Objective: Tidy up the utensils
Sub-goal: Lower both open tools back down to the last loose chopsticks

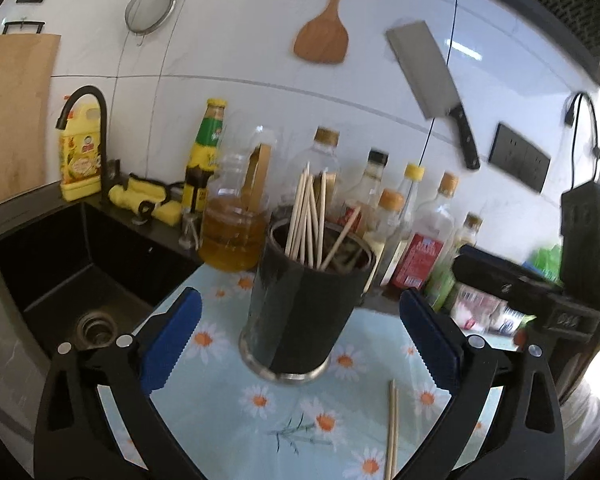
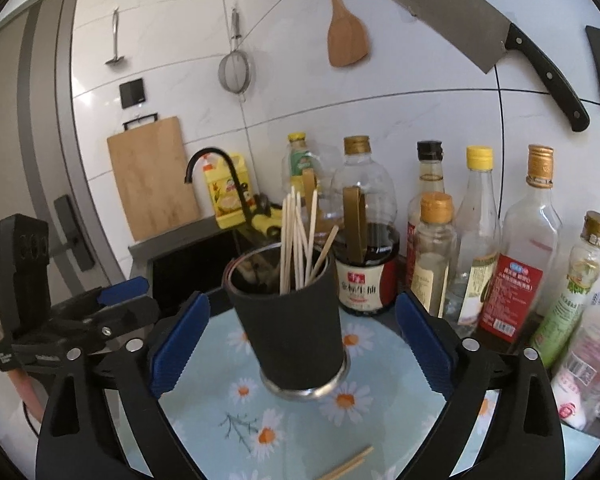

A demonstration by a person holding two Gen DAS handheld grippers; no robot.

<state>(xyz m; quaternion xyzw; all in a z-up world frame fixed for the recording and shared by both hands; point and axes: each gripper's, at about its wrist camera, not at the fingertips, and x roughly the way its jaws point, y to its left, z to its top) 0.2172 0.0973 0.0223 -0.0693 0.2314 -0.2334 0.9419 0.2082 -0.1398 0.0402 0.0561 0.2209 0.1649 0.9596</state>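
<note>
A black utensil holder [image 1: 306,312] with a steel base stands on the daisy-print mat [image 1: 220,392], with several wooden chopsticks [image 1: 306,220] upright in it. My left gripper [image 1: 300,344] is open, its blue pads wide apart on either side of the holder and touching nothing. A loose pair of chopsticks [image 1: 392,428] lies on the mat near its right finger. In the right wrist view the same holder [image 2: 292,324] and its chopsticks [image 2: 296,236] sit ahead of my open right gripper [image 2: 300,344], which holds nothing. A loose chopstick pair [image 2: 348,466] lies at the bottom edge.
A row of oil and sauce bottles [image 2: 476,240] crowds the counter behind the holder. A black sink [image 1: 72,280] with a curved tap [image 1: 88,120] lies to the left. A cleaver [image 1: 432,80], wooden spatula [image 1: 324,32] and strainer [image 1: 150,8] hang on the tiled wall; a cutting board [image 2: 152,176] leans there.
</note>
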